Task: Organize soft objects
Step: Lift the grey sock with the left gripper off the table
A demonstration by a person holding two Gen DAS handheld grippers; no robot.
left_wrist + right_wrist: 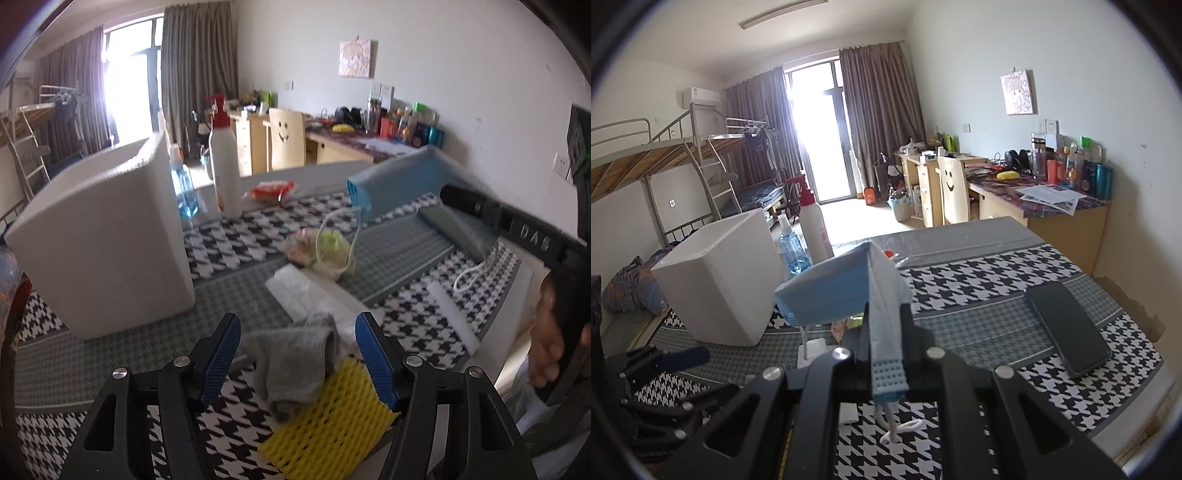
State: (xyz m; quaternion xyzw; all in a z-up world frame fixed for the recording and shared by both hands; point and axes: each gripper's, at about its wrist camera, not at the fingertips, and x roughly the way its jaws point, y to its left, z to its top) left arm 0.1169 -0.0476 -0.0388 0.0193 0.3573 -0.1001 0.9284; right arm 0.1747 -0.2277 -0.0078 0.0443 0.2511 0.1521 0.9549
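My left gripper point(295, 328) is open, its blue pads on either side of a grey sock point(295, 365) that lies on the table over a yellow foam net point(332, 417). My right gripper point(884, 314) is shut on a blue face mask point(849, 291) and holds it in the air above the table; the mask also shows in the left wrist view point(399, 181), with its white ear loop hanging down. A white foam box point(103, 240) stands open-topped at the left, also in the right wrist view point(727, 277).
A clear plastic bag point(306, 291), a small floral bundle point(317, 247) and a white foam strip point(450, 310) lie on the houndstooth cloth. A dark phone point(1067, 325) lies at the right. A white pump bottle point(223, 162) and blue bottle point(183, 188) stand behind the box.
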